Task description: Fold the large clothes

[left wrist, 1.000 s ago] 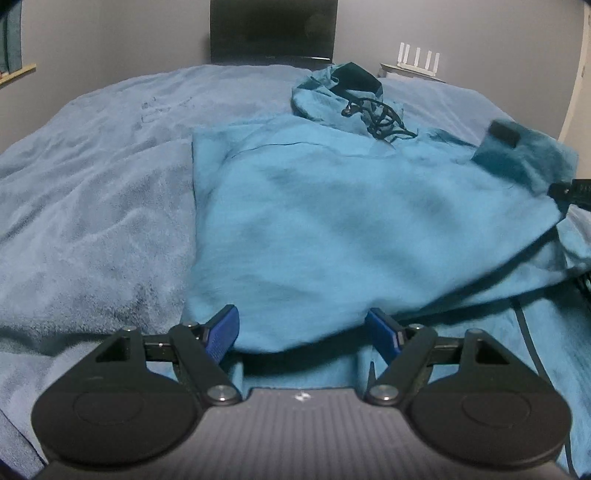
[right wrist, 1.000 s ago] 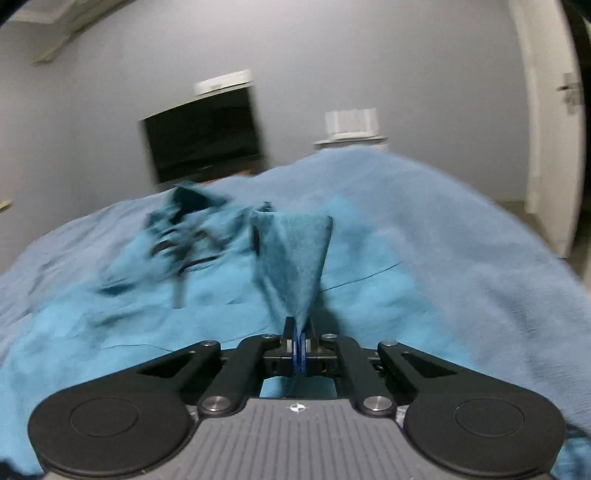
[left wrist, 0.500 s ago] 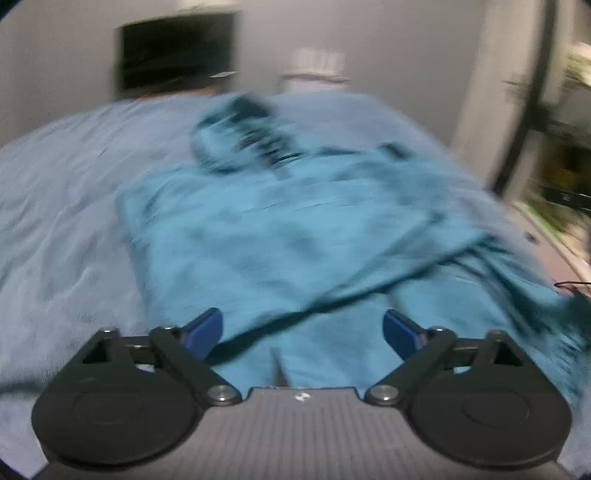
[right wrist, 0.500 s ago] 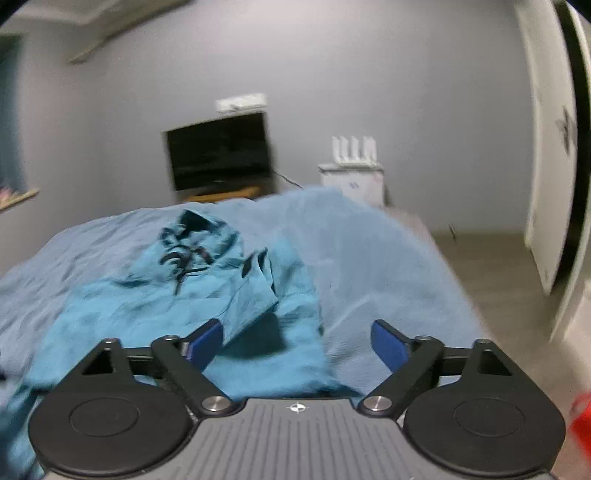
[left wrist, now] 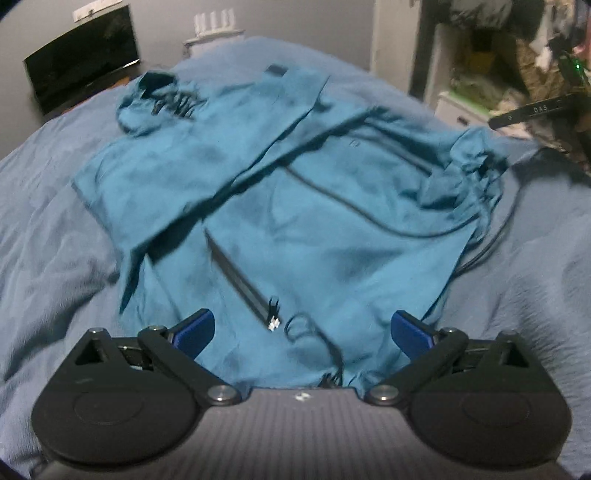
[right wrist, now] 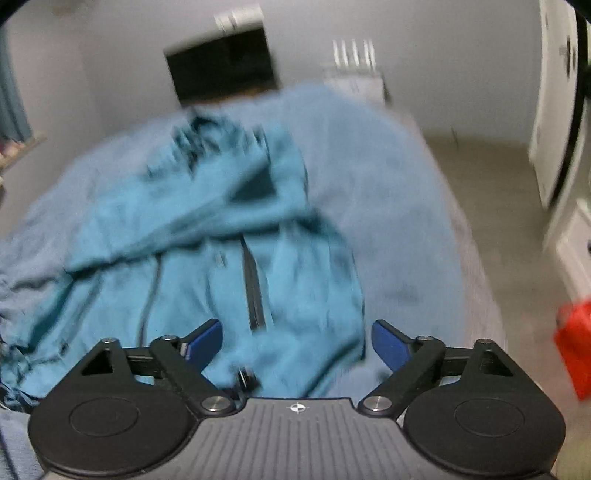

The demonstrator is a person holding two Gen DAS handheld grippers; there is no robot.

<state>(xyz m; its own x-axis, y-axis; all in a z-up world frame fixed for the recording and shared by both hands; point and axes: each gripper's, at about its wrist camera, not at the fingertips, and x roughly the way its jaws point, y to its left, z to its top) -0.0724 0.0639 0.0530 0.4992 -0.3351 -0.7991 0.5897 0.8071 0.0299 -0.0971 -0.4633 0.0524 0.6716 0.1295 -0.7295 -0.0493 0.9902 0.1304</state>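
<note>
A teal zip-up hoodie (left wrist: 295,206) lies spread on the bed, hood (left wrist: 155,99) at the far end, both sleeves folded across its chest. Its dark zipper (left wrist: 240,284) runs toward me and ends at a pull near the hem. My left gripper (left wrist: 303,328) is open and empty, just above the hem. In the right wrist view the hoodie (right wrist: 207,251) is blurred; my right gripper (right wrist: 297,336) is open and empty over the hem's right corner.
A blue-grey blanket (left wrist: 55,236) covers the bed. A dark TV (left wrist: 81,81) and a white router (left wrist: 216,27) stand at the far wall. A cluttered shelf (left wrist: 498,74) is at right. An orange object (right wrist: 576,347) lies on the floor beside the bed.
My right gripper opened and let go of the sleeve, which now lies across the chest. Both grippers pulled back toward the hem, and my left view swung right.
</note>
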